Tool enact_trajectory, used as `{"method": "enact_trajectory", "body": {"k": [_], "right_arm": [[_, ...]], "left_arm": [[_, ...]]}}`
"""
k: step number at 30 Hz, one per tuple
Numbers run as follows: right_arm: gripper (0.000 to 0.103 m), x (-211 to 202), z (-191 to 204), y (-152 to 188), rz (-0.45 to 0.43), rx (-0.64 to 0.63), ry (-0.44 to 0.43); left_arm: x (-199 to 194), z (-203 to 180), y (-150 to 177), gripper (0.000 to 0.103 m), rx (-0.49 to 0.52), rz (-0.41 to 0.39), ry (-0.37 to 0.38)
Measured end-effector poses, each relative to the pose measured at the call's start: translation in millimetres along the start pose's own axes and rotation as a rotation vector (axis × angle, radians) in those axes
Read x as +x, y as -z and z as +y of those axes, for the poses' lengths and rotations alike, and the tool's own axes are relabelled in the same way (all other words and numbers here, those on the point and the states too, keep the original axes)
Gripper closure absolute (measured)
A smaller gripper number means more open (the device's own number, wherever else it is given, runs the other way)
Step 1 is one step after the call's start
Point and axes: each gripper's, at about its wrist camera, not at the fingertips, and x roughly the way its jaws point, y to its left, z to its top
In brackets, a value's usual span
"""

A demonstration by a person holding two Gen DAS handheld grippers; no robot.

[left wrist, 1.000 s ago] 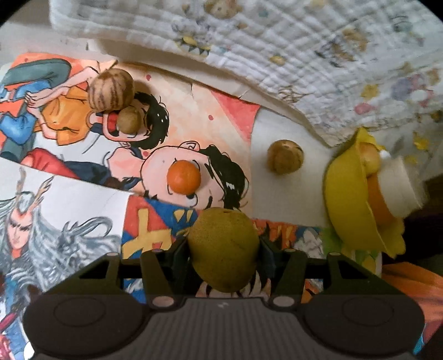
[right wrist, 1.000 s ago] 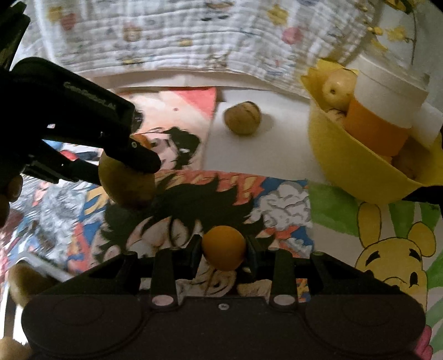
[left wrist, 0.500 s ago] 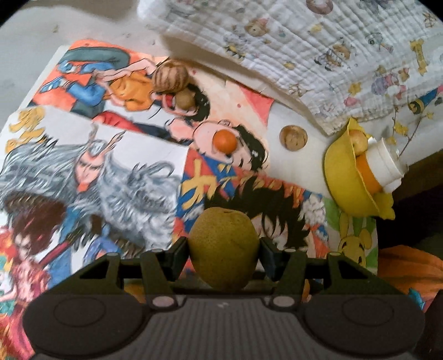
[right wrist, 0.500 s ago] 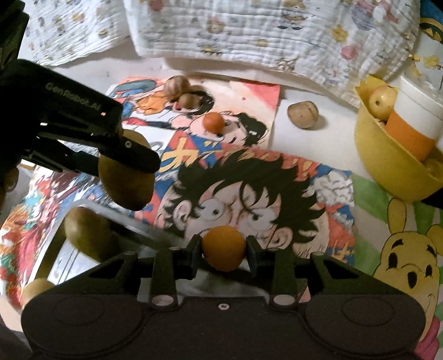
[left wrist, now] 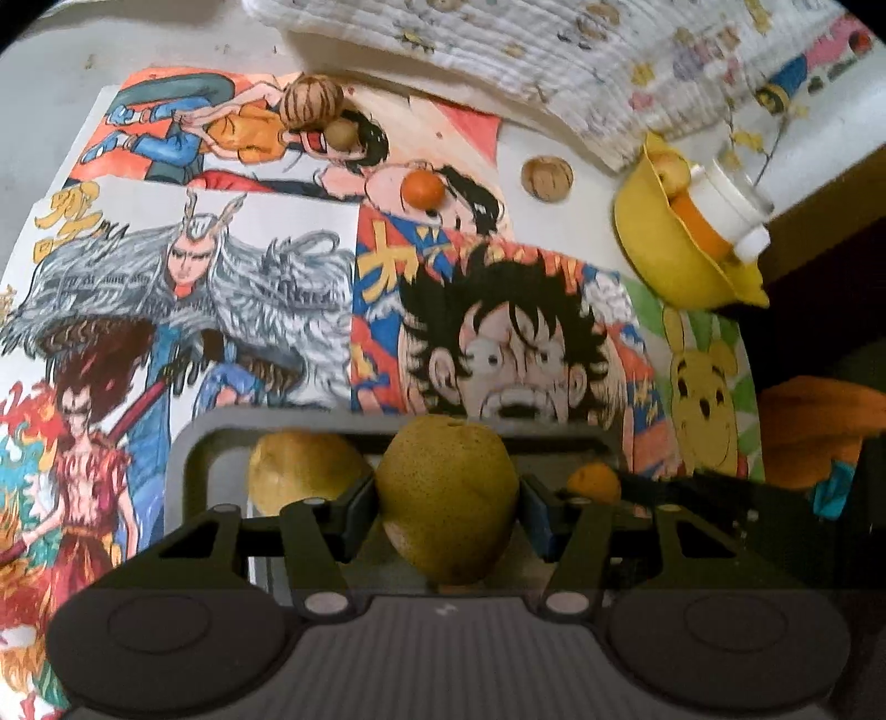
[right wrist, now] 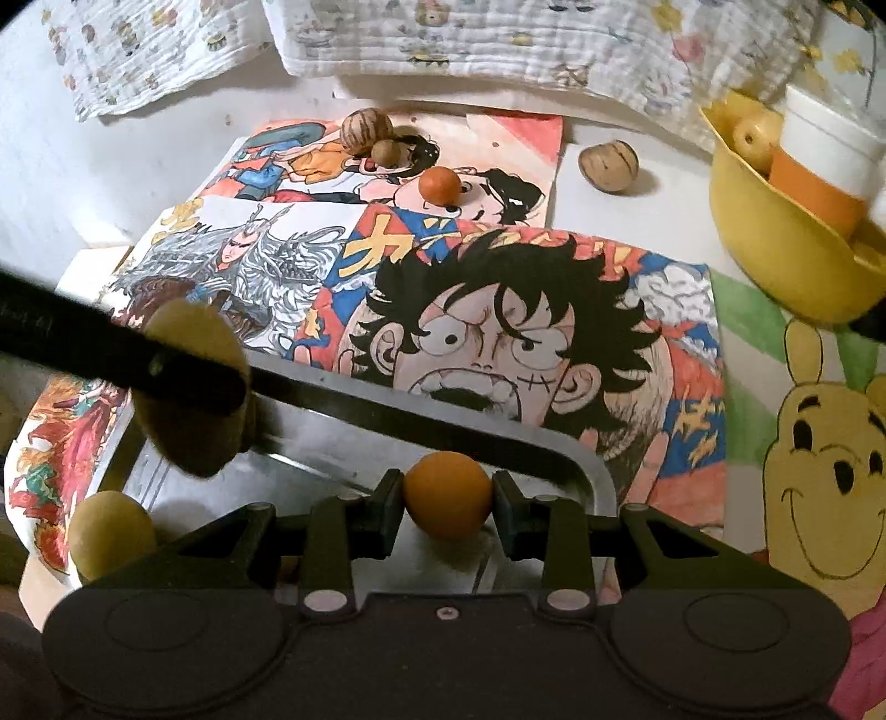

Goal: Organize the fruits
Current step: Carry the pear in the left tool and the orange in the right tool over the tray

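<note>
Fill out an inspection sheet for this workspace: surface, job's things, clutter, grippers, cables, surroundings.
Surface: white table covered with cartoon posters.
Job's things: metal tray with one yellow-green fruit in it; loose small orange fruit, striped brown fruits and, and a small brown fruit on the table.
Clutter: yellow bowl holding a cup and a fruit.
Grippers: left hand-held gripper shut on a pear; right hand-held gripper shut on an orange.
Cables: nothing seen.
Surroundings: printed quilted cloth behind.
</note>
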Motion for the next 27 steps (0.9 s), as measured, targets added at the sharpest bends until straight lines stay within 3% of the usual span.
{"method": "enact_trajectory", "body": {"k": [11,27], "right_arm": [[0.067,0,-3,14,0.023,0.028,-0.030],[0.067,8,-6,24,0.073,0.080,-0.028]], "left_arm": [[15,-1,23,0.044,0.017,0.109,-0.098],[34,1,27,0.044,0.047,0.188,-0.237]]}}
